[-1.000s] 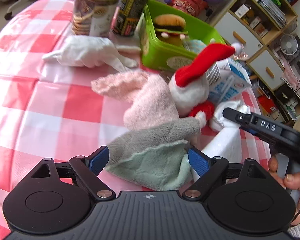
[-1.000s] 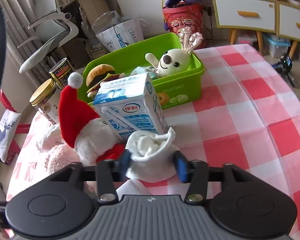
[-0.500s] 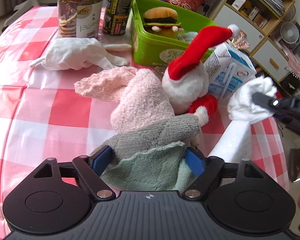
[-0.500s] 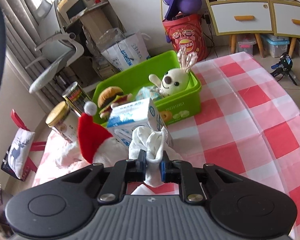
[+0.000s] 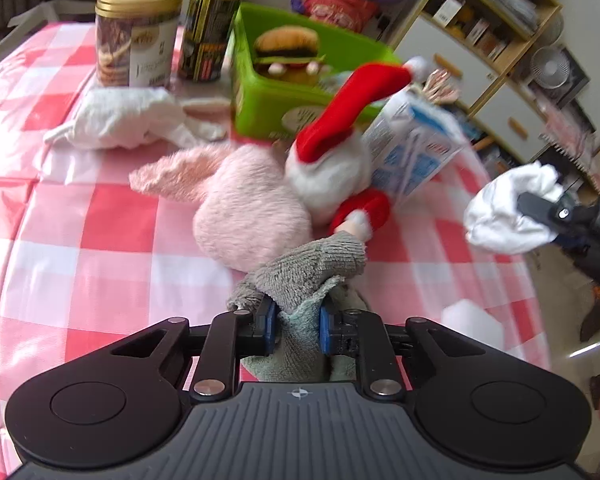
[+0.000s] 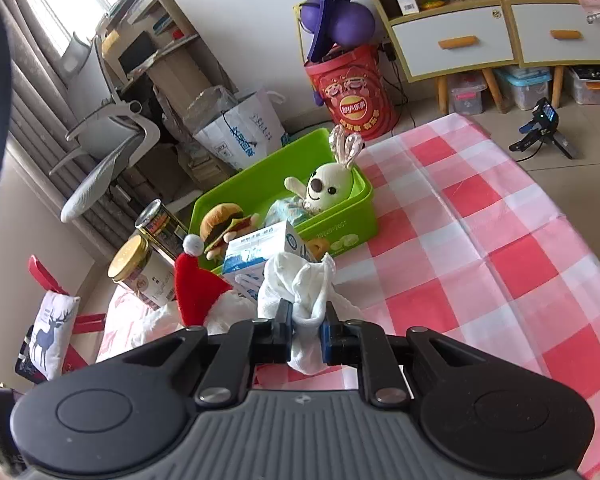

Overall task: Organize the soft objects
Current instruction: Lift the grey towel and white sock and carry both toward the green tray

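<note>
table [image 5: 80,216] is carrying green bin [image 6: 340,236], pink plush [image 5: 252,208], Santa doll [image 5: 332,168] | left gripper [image 5: 296,330] is closing, pinching grey towel [image 5: 312,272] at table's near edge | right gripper [image 6: 306,330] is gripping white cloth [image 6: 300,284], lifted clear of table

The grey-green cloth [image 5: 300,276] runs out of sight under the left tongs [image 5: 294,326], its lower part hidden. The milk carton [image 5: 414,156] is motion-blurred, its print unreadable, and in the right wrist view the white cloth [image 6: 300,292] covers its front. The right tongs [image 5: 540,210] are cut off by the frame's edge.
</note>
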### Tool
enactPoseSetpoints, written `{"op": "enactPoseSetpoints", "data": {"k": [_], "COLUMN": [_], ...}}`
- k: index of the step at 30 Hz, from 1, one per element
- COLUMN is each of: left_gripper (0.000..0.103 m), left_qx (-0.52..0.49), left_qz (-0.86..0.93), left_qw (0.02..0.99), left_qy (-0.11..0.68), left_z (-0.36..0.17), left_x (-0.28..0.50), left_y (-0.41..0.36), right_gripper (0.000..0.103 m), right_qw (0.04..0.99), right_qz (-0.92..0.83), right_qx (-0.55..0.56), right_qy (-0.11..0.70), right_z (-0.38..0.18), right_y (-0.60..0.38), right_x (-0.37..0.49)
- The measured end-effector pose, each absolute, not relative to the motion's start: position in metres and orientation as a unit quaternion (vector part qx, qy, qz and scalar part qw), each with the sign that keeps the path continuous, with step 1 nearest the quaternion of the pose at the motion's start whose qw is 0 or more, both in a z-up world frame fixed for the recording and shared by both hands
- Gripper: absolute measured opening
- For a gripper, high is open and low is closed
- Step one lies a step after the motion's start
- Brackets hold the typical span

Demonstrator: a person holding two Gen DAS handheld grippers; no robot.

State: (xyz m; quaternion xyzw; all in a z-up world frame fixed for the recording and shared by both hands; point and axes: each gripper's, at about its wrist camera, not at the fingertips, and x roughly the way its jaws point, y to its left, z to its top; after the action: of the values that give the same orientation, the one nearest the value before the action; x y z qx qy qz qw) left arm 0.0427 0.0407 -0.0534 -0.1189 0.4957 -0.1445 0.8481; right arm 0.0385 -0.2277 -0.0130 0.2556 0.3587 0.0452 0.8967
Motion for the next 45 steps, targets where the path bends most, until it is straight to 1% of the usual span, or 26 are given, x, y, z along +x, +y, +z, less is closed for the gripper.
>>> {"op": "enactPoseSetpoints", "data": {"k": [9,18,25,33,40,45], "left_gripper": [0.019,0.019,0.019,0.019,0.019,0.019], "left_qx": [-0.158,-0.175,-0.18,-0.185,-0.178,-0.183], "left_qz": [-0.172,-0.187,-0.172,-0.165,-0.157,-0.145], "left_qw": [0.844,0.86,0.857,0.865,0.882,0.885], "left_qy": [0.483,0.441,0.45,0.437,0.407,0.402], "left_z": [-0.037,-0.015,-0.02,-0.01,0.004,0.006], "left_x": [0.021,0.015,0.019,0.018,0.018,0.022], "left_y": [0.036,0.038,0.039,0.032,0.027,0.024], "right_gripper": [0.0,0.0,0.0,0.0,0.0,0.0], "right_qw": [0.89,0.891,0.889,0.885,0.886,0.884], "right_qz": [0.049,0.054,0.056,0.059,0.062,0.062], "right_qx": [0.269,0.28,0.268,0.249,0.249,0.244], "right_qy": [0.366,0.355,0.368,0.39,0.387,0.393], "right_z": [-0.012,-0.008,-0.012,-0.018,-0.017,-0.018], "right_y": [-0.229,-0.232,-0.224,-0.214,-0.213,-0.21], "right_x": [0.033,0.028,0.031,0.032,0.031,0.033]}}
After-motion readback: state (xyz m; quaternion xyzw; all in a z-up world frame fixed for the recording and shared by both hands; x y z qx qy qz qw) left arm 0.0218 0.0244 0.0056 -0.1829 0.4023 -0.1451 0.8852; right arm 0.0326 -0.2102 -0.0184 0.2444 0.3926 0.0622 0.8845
